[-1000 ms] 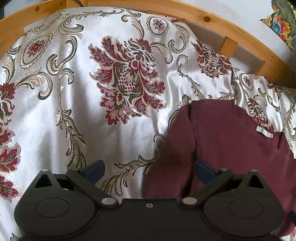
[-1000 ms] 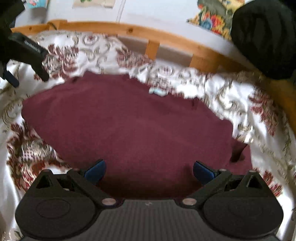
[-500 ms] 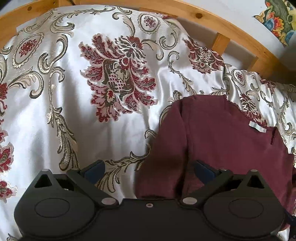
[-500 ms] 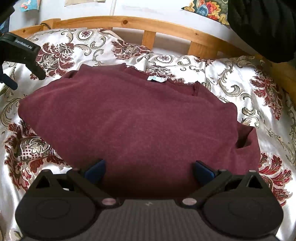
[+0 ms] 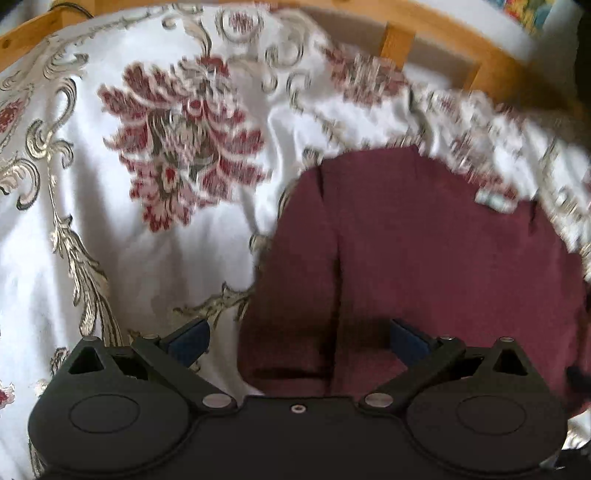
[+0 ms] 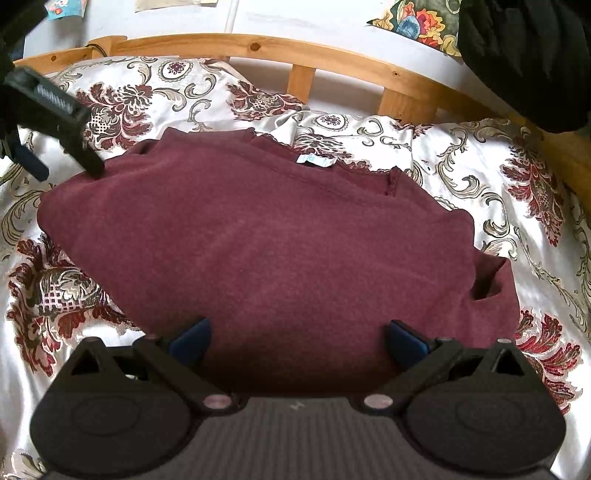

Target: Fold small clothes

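A maroon garment (image 6: 266, 251) lies spread on a floral bedspread, with a pale label (image 6: 314, 159) at its far neckline. My right gripper (image 6: 297, 338) is open above the garment's near edge, nothing between its fingers. The left wrist view is blurred; there the garment (image 5: 424, 258) fills the lower right, with a folded edge running down its left side. My left gripper (image 5: 297, 338) is open over that left edge, holding nothing. From the right wrist view the left gripper (image 6: 48, 122) appears at the far left, over the garment's left corner.
The white satin bedspread (image 6: 480, 177) with red and gold flowers covers the bed. A curved wooden rail (image 6: 332, 55) borders the far side. A dark bundle (image 6: 524, 55) and a colourful cloth (image 6: 421, 26) sit at the upper right. Bare bedspread (image 5: 129, 240) lies left of the garment.
Both grippers have drawn back slightly, so more of the garment shows. The left view has shifted right and is blurred from motion. Both stay open.
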A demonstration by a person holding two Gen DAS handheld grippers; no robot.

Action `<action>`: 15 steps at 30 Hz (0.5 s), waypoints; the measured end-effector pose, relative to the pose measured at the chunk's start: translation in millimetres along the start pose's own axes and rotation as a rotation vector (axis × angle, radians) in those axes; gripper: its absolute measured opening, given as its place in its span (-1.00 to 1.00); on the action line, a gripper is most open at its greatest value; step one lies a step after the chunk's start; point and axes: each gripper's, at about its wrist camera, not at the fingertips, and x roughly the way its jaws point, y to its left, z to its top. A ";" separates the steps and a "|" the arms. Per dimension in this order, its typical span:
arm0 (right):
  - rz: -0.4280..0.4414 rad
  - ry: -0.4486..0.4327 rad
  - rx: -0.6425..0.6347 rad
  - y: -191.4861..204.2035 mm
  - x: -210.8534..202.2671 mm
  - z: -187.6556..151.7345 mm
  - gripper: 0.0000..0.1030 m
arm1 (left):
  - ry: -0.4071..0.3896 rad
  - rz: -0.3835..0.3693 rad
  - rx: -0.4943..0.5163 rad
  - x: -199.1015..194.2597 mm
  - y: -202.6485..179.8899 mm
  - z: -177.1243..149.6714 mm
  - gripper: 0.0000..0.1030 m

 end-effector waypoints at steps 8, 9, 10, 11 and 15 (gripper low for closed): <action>-0.001 -0.002 -0.009 0.5 -0.6 0.0 1.00 | 0.112 0.054 -0.021 22.2 6.2 -0.2 0.99; -0.001 -0.002 -0.011 0.4 -0.6 0.2 1.00 | 0.116 0.055 -0.022 23.0 6.9 -0.4 0.99; -0.001 -0.002 -0.012 0.3 -0.6 0.1 1.00 | 0.118 0.055 -0.023 23.5 6.8 -1.1 0.99; -0.002 -0.003 -0.012 0.4 -0.8 -0.1 1.00 | 0.122 0.055 -0.024 24.3 7.2 -1.4 0.99; -0.002 -0.002 -0.013 0.5 -1.0 0.2 1.00 | 0.140 0.052 -0.035 29.0 7.5 0.1 0.99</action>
